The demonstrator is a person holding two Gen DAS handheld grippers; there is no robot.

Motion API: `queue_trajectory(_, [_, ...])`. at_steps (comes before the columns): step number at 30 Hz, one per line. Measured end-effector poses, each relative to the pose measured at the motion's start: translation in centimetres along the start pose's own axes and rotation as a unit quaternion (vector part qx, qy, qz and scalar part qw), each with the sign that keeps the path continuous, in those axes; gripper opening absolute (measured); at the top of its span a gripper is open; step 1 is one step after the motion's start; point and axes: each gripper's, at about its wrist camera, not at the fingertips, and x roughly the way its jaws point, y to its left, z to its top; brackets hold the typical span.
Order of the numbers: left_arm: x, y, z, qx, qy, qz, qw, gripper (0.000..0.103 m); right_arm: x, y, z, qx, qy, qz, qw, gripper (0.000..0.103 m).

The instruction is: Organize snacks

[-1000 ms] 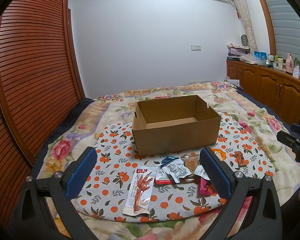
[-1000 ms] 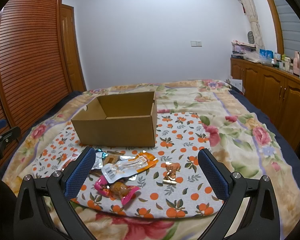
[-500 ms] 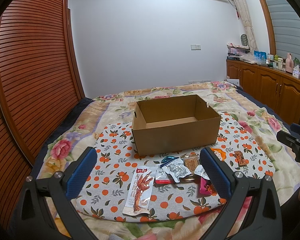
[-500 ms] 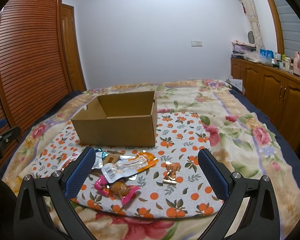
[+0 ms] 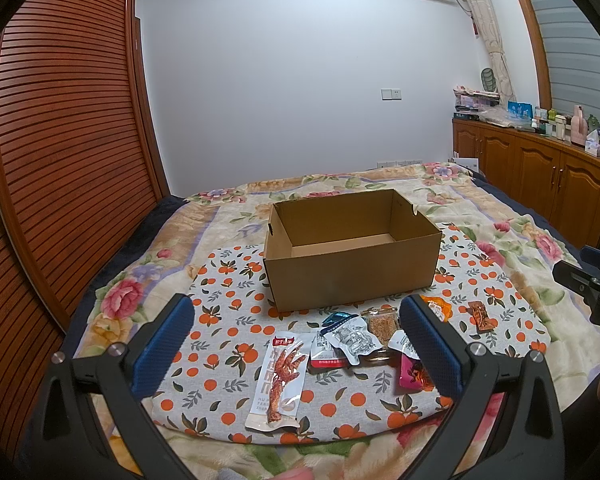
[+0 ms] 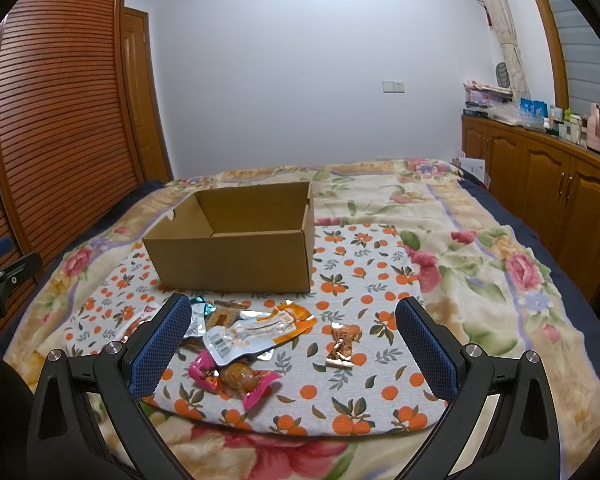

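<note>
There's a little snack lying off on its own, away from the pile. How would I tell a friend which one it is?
Start at the open cardboard box on the orange-print cloth. In front of the box lies a heap of packets. To the heap's right, apart from it, sits the small shiny copper-brown wrapped snack. Unlike its neighbours, it touches no other packet and is the smallest, with crinkled foil ends.

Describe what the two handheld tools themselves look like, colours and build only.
Both match: the left tool and right tool each have two black angular arms with triangular cut-outs and silver round bolts, ending in long fingers padded in blue textured material. No cables or sleeves show.
</note>
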Motion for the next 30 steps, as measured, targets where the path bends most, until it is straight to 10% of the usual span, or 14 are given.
queue_trajectory(30, [11.2,3.7,-0.6,0.082,0.157,-0.070,0.9817,0.103,7.6,1.3,0.0,0.012,0.083,0.026,0.996,0.103])
